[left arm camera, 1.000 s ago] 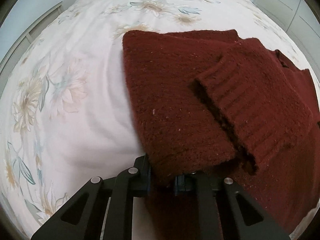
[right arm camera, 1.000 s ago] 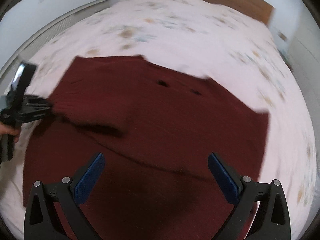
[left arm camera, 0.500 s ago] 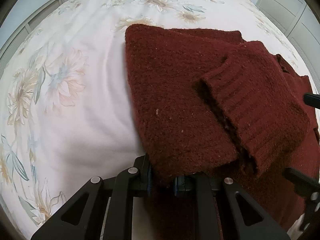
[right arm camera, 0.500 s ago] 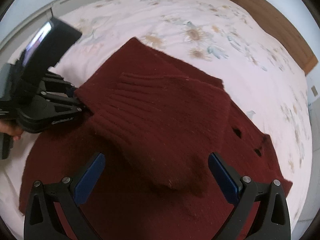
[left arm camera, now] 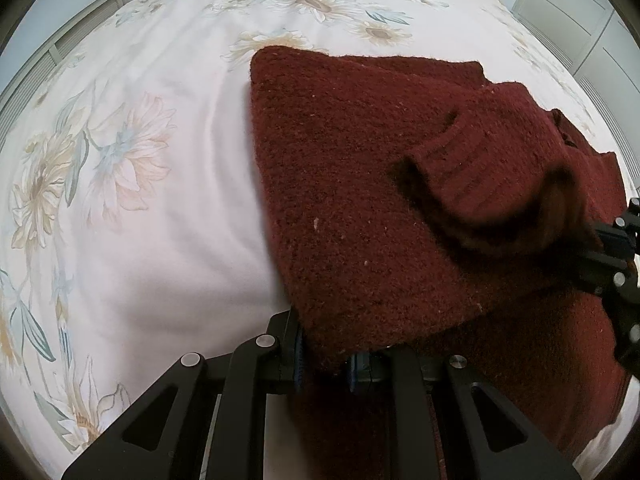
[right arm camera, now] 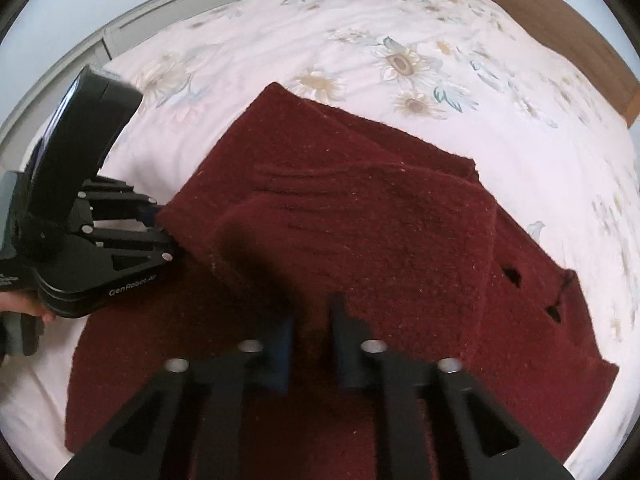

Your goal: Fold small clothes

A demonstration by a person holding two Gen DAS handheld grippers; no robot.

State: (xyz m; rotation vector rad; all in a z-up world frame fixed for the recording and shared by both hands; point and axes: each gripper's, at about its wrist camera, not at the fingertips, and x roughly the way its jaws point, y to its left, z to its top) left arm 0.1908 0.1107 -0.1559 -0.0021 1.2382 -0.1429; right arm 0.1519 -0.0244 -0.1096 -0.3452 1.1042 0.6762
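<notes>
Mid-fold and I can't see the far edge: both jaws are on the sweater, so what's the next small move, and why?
Probably lift both grippers together and carry the near edge over. The left gripper and right gripper each pinch the maroon sweater, whose sleeve is already folded in.

Open floral bedspread to the left of and beyond the left gripper; likewise past the sweater's far edge ahead of the right gripper. Leftward passage from the right gripper blocked by the left gripper's body. Rightward, the bedspread bounded by a wooden headboard.
</notes>
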